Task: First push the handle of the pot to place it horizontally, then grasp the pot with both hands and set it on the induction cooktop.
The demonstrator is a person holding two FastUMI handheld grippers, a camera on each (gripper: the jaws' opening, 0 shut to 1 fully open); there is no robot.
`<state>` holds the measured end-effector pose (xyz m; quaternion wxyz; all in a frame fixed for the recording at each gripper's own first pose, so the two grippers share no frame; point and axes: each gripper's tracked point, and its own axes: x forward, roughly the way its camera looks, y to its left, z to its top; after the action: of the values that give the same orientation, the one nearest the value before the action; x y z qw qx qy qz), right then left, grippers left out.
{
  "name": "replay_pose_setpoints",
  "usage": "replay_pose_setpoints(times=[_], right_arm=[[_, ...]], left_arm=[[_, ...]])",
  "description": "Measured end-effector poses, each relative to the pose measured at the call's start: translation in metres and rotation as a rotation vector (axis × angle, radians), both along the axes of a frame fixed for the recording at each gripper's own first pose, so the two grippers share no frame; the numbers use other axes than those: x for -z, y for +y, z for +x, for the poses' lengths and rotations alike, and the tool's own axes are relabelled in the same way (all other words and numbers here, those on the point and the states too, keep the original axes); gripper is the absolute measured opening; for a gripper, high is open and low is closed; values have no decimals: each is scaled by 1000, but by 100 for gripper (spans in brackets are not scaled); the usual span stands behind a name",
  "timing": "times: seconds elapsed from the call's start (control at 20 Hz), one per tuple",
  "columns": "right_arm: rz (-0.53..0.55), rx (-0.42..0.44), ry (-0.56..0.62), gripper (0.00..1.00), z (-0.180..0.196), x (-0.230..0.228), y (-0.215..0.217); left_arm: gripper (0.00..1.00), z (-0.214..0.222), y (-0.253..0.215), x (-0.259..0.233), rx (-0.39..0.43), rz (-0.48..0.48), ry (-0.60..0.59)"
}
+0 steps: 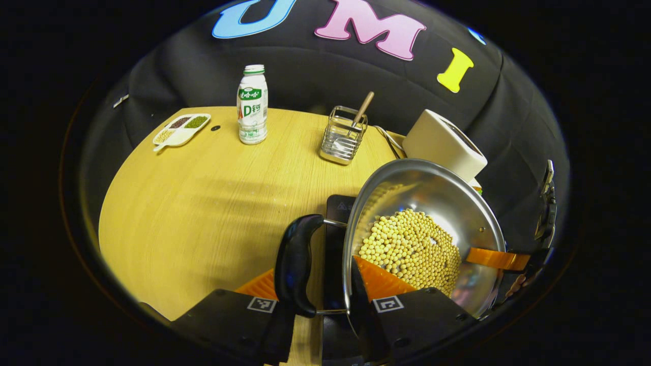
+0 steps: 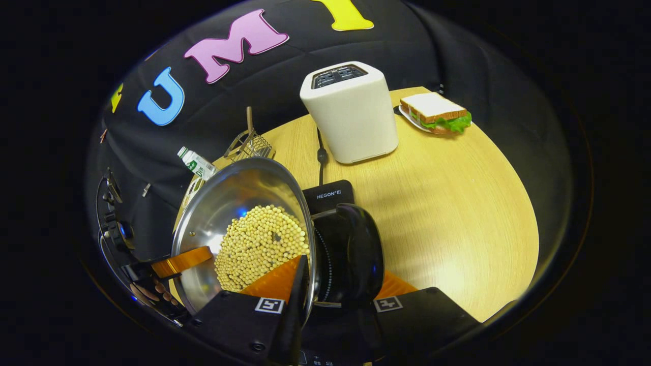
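Pot [image 1: 422,229] of beans sits tilted over the black cooktop [image 2: 329,194], each gripper clamped across its rim beside a side handle: left gripper [image 1: 325,292], right gripper [image 2: 325,287]. Left gripper view adds bottle [image 1: 253,104], divided dish [image 1: 181,129], wire caddy [image 1: 343,136]; right gripper view adds toaster [image 2: 351,112] just behind the cooktop and sandwich [image 2: 436,113].

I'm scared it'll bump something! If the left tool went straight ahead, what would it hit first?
Probably nothing soon. The left tool already grips the pot by its rim; farther ahead stands the wire basket, though depth is unclear.
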<state>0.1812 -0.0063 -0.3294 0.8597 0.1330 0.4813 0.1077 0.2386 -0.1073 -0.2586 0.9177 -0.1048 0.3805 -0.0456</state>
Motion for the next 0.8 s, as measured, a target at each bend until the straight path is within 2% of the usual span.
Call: replay_pose_setpoints(times=[0.1,0.15,0.25,0.4,0.45,0.5,0.65,0.7,0.8], right_arm=[[8,-1,-15,49,3,-1,1],[13,2,-17,44,4,-1,1],[20,-2,-19,49,3,-2,0],[27,0,-20,45,2,-3,-1],[30,-2,-20,50,2,-3,0],[32,-4,-19,46,2,-4,-1],[36,-3,-20,46,4,-4,-1],[36,-2,-19,50,4,-5,-1],[37,0,-16,50,4,-4,-2]], left_arm=[[54,2,-1,1,-5,-8,-14],[54,2,-1,-1,-8,-10,-17],[55,2,-1,0,-12,-18,-13],[55,2,-2,0,-13,-21,-10],[55,1,-2,0,-12,-23,-10],[55,2,-2,1,-13,-22,-9],[56,-1,-2,1,-25,-23,1],[56,-2,-3,1,-31,-24,4],[56,-4,-4,2,-46,-33,11]])
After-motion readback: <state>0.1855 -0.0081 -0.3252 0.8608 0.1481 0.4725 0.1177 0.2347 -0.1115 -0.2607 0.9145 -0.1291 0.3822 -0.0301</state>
